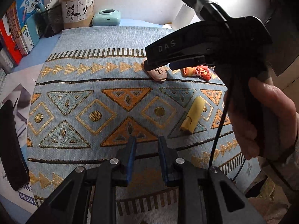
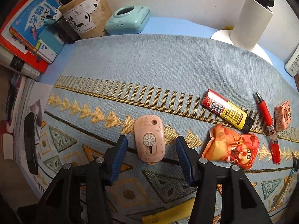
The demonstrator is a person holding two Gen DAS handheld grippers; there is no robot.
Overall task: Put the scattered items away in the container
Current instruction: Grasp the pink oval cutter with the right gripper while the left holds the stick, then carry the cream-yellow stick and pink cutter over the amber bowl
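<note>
The right gripper (image 2: 151, 155) is spread wide around the pink box cutter (image 2: 149, 140), left of the snack packet (image 2: 231, 147). Lower straight, squeeze its long sides. The left gripper (image 1: 146, 158), slightly apart, looks empty.

**A:** quick count of the loose stuff on the patterned cloth (image 2: 168, 59)? I get one pink utility knife (image 2: 149, 140), one lighter (image 2: 227, 111), one red pen (image 2: 268, 123).

**B:** yep, plus one orange-red snack packet (image 2: 230, 146), one small orange box (image 2: 283, 114) near the right edge, and one yellow roll (image 1: 192, 115) toward the near edge. So six, one of each.

**A:** and at the far left corner: two holders, one brown paper pot (image 2: 87, 13) and one black mesh cup (image 2: 68, 28). One mint mini printer (image 2: 128, 21) beside them.
</note>
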